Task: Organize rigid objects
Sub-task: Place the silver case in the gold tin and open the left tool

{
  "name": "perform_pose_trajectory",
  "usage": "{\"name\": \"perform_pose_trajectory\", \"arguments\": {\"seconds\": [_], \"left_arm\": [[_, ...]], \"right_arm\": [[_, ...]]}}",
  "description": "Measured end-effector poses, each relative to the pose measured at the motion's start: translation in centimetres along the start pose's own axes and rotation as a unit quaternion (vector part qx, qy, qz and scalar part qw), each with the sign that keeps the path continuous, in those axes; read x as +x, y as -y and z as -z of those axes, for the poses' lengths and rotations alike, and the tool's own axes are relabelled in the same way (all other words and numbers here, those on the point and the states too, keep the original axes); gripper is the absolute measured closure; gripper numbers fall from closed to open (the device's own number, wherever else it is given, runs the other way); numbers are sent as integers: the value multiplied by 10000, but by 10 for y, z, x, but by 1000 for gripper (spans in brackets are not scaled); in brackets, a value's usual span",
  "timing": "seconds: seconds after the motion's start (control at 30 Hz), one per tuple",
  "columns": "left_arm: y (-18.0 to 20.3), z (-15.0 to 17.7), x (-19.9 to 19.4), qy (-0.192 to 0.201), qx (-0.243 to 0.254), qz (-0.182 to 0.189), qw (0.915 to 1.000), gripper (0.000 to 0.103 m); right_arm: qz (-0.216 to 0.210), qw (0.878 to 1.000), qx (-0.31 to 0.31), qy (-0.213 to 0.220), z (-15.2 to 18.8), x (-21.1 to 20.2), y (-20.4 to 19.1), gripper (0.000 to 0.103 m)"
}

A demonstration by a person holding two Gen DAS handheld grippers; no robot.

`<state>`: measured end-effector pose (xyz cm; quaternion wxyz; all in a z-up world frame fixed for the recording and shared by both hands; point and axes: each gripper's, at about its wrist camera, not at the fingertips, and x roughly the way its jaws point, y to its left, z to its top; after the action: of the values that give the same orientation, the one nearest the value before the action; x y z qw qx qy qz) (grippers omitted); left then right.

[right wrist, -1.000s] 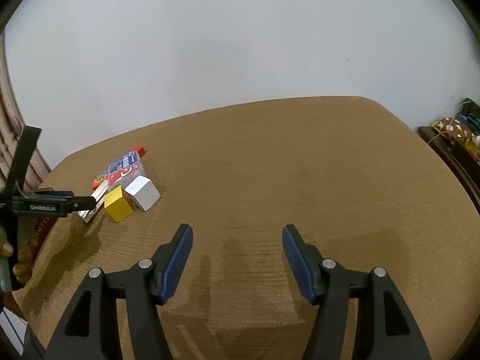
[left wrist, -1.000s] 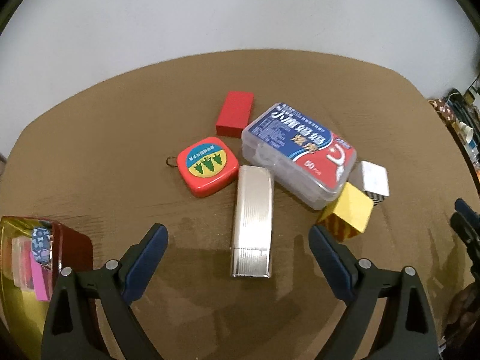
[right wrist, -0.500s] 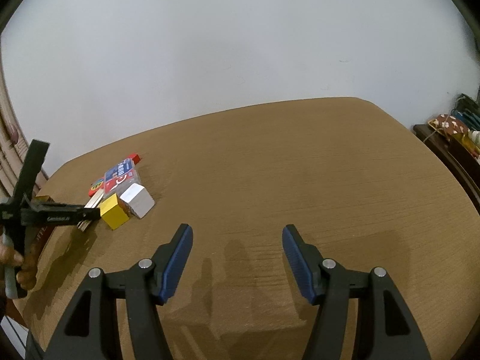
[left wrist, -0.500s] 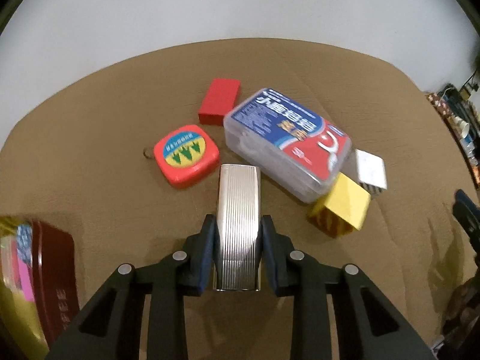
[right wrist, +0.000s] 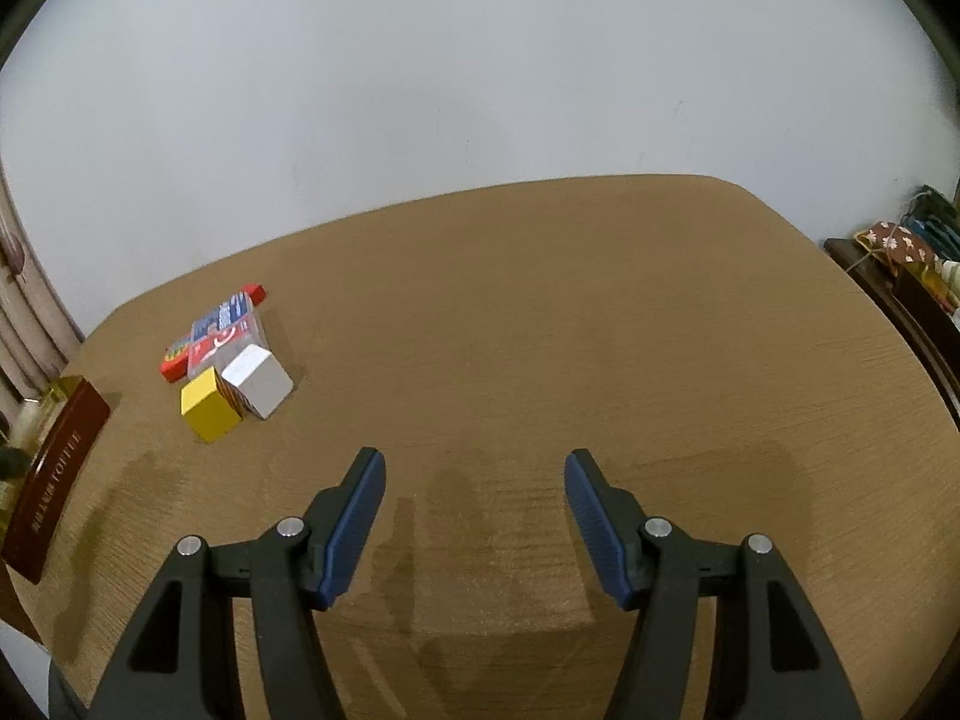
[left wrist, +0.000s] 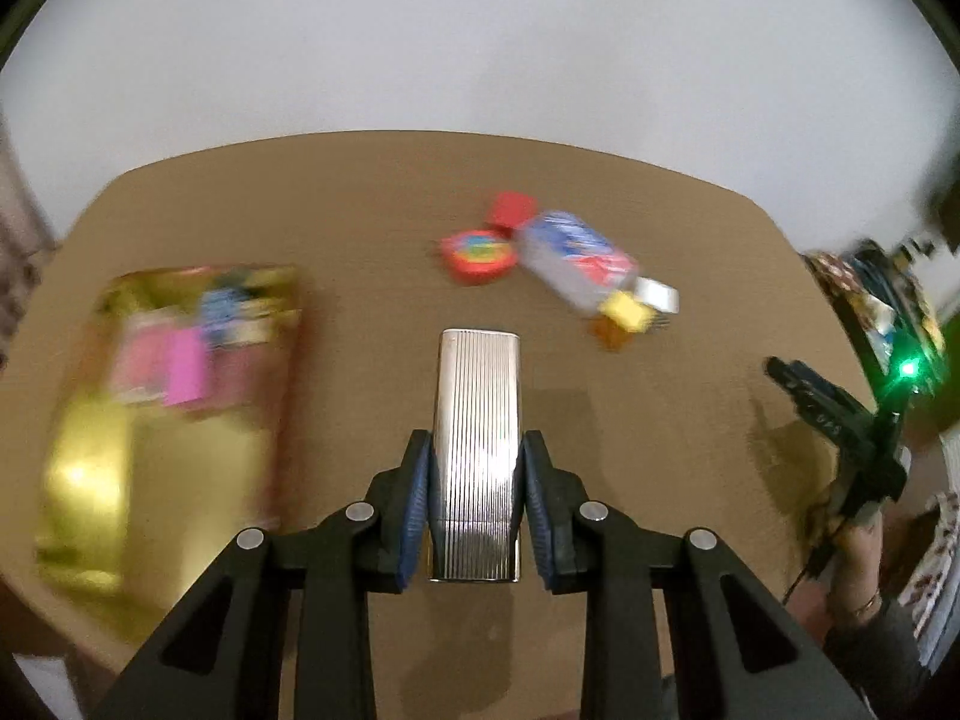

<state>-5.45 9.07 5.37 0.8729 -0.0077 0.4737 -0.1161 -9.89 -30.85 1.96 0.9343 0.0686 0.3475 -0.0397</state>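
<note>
My left gripper [left wrist: 474, 504] is clamped on the ribbed silver case [left wrist: 477, 450], blue pads [left wrist: 416, 510] pressed on both long sides, case sticking out forward over the brown table [left wrist: 372, 276]; left view's pretty smeared, but I can make out the gold tin [left wrist: 150, 420] off to the left with pink and blue bits in it. Right gripper [right wrist: 474, 525] is spread wide with nothing in it, hanging over bare tabletop; the rest of the pile sits far left in its view: yellow cube [right wrist: 207, 403] touching the white cube [right wrist: 259, 380], clear floss box [right wrist: 225, 339] behind them, red tape measure [right wrist: 175, 357] and red block [right wrist: 255, 293] beside that.
</note>
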Motion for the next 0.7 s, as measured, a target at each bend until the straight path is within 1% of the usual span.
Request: {"name": "perform_pose_trajectory", "arguments": {"seconds": [0.1, 0.17, 0.23, 0.27, 0.37, 0.47, 0.57, 0.63, 0.7], "left_arm": [[-48, -2, -16, -46, -57, -580, 9983, 77], [-87, -3, -18, -168, -135, -815, 9964, 77], [-109, 3, -15, -241, -173, -1083, 9937, 77], [-123, 4, -11, -301, -194, -1165, 9925, 77], [-159, 4, -3, -431, -317, -1211, 9912, 77], [-170, 5, 17, -583, -258, -1330, 9891, 77], [-177, 8, 23, -706, -182, -1406, 9874, 77], [-181, 9, 31, -730, -128, -1528, 9855, 77], [-182, 12, 35, -736, -174, -1540, 9852, 77]], "right_arm": [[31, 10000, 11, -42, 1, 2, 0, 39], [55, 10000, 5, -72, 1, 3, 0, 39], [75, 9999, -6, -106, 2, 5, -1, 39], [88, 9999, -9, -136, 1, 6, -1, 39], [111, 9997, -22, -199, 1, 9, -2, 39], [130, 9996, -27, -256, 1, 11, -3, 39], [134, 9994, -42, -315, 1, 14, -3, 39], [146, 9993, -54, -344, 1, 15, -4, 39], [143, 9992, -54, -363, 0, 16, -4, 39]]}}
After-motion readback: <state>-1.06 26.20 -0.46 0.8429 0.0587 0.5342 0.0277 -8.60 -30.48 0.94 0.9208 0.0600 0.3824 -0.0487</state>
